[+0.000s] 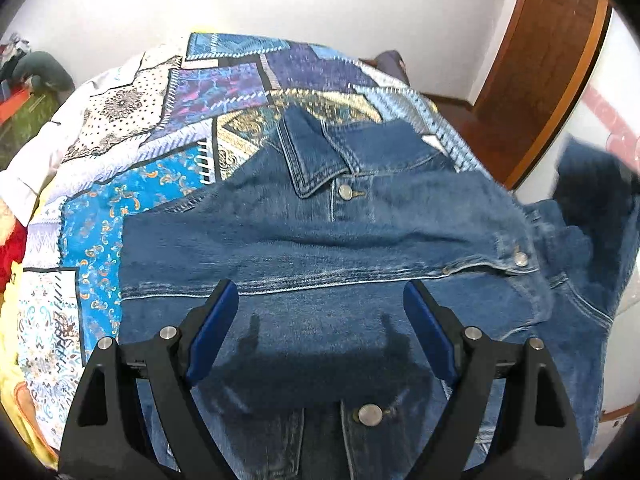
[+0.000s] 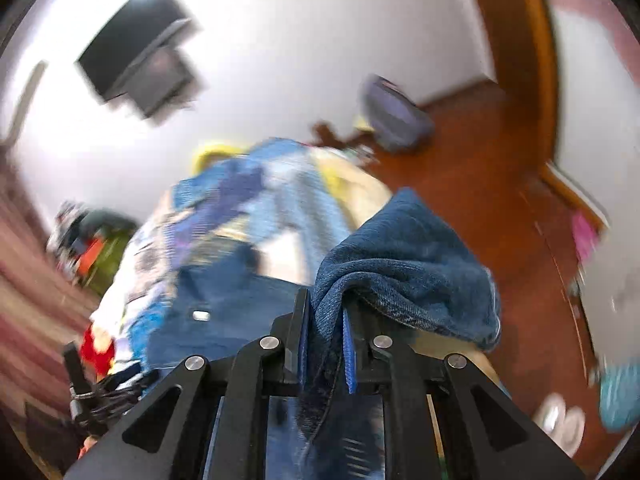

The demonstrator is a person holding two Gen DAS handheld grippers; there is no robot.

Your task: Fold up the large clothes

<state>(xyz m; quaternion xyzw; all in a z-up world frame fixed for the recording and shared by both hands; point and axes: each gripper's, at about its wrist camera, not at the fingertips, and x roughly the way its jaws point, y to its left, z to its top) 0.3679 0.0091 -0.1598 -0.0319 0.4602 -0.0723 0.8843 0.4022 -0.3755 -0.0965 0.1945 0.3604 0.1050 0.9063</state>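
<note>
1. A denim jacket (image 1: 320, 240) lies front-up on a patchwork bedspread (image 1: 132, 148), spread directly under and ahead of the left tongs (image 1: 320, 304).
2. The left tongs hang released over the jacket's chest, both jaws wide apart with nothing between them.
3. The right tongs (image 2: 326, 308) are clenched on a bunched fold of the jacket, which drapes over the right jaw.
4. The collar (image 1: 316, 156) points away toward the wall (image 1: 320, 0); one sleeve (image 1: 360, 248) lies folded crosswise over the front.
</note>
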